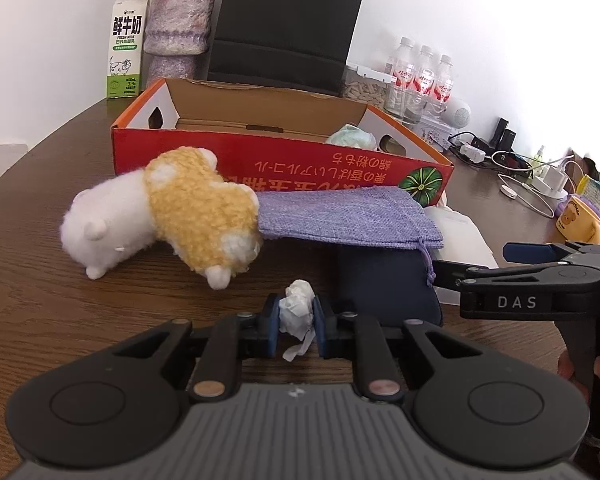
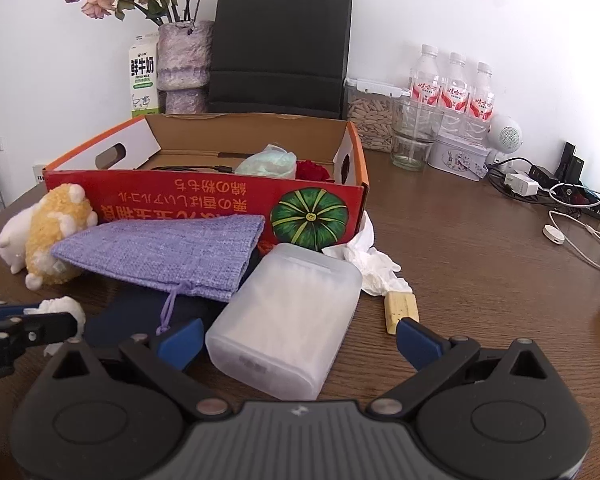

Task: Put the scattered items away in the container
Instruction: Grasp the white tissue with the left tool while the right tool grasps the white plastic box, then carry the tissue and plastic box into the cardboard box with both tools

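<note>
My left gripper (image 1: 296, 322) is shut on a crumpled white tissue (image 1: 298, 307), just above the wooden table. The tissue also shows at the left of the right wrist view (image 2: 62, 307). My right gripper (image 2: 298, 334) is open, its jaws on either side of a frosted plastic box (image 2: 288, 320) without touching it. The red cardboard box (image 1: 284, 162) stands open behind; it holds a pale green bundle (image 2: 266, 162), a red item (image 2: 312, 171) and a cable. A yellow and white plush toy (image 1: 172, 216), a purple cloth pouch (image 1: 340, 216) and a dark blue pad (image 1: 384, 288) lie in front of it.
A crumpled white paper (image 2: 374, 258) and a small wooden block (image 2: 401, 311) lie right of the frosted box. A milk carton (image 1: 125, 46), vase (image 1: 178, 26), black bag (image 1: 288, 24), water bottles (image 2: 452, 88), glass jars and chargers with cables (image 2: 572, 216) line the back and right.
</note>
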Demonstrator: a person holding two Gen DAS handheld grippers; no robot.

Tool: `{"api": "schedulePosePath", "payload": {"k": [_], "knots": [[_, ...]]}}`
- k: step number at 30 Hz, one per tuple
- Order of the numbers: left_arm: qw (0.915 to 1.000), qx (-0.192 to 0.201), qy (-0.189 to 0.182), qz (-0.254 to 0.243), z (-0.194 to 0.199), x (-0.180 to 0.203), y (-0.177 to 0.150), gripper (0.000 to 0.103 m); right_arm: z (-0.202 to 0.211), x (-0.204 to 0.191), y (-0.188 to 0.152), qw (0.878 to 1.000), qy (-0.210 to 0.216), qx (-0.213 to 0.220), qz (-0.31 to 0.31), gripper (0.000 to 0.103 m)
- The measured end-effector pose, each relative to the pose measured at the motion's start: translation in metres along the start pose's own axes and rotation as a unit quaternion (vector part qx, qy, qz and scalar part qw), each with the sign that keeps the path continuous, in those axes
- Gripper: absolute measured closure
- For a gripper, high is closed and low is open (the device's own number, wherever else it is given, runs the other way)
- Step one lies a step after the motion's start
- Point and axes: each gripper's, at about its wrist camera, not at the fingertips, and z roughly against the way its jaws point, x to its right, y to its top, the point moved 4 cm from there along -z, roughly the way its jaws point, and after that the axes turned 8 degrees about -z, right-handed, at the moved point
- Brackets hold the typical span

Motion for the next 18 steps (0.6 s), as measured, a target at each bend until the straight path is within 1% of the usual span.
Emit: {"api": "schedulePosePath", "payload": {"k": [3, 5, 6, 8, 13, 18], "knots": [[1.0000, 0.004, 0.004, 0.006, 0.002, -0.005, 0.001, 0.085, -0.005, 0.002, 0.002, 1.000, -0.010, 0.000, -0.007, 0.004], [0.9999, 0.008, 0.003, 0.012, 0.003, -0.008, 0.002, 0.085, -0.008, 0.004, 0.001, 1.000, -0.016, -0.005, -0.005, 0.014], [0.9999, 0.008, 0.002, 0.014, 0.003, -0.009, 0.002, 0.085, -0.010, 0.005, 0.000, 1.000, -0.018, -0.010, -0.005, 0.017], [0.9999, 0.007, 0.001, 0.015, 0.002, -0.010, 0.003, 0.085, -0.015, 0.008, -0.001, 1.000, -0.016, -0.018, -0.007, 0.026], [0.9999, 0.006, 0.002, 0.016, 0.001, -0.010, 0.002, 0.085, -0.016, 0.010, -0.003, 1.000, 0.007, -0.015, -0.013, 0.035], [0.9998, 0.007, 0.009, 0.015, 0.003, -0.009, 0.002, 0.085, -0.008, 0.015, -0.006, 1.000, 0.024, -0.010, -0.010, 0.038]]}}
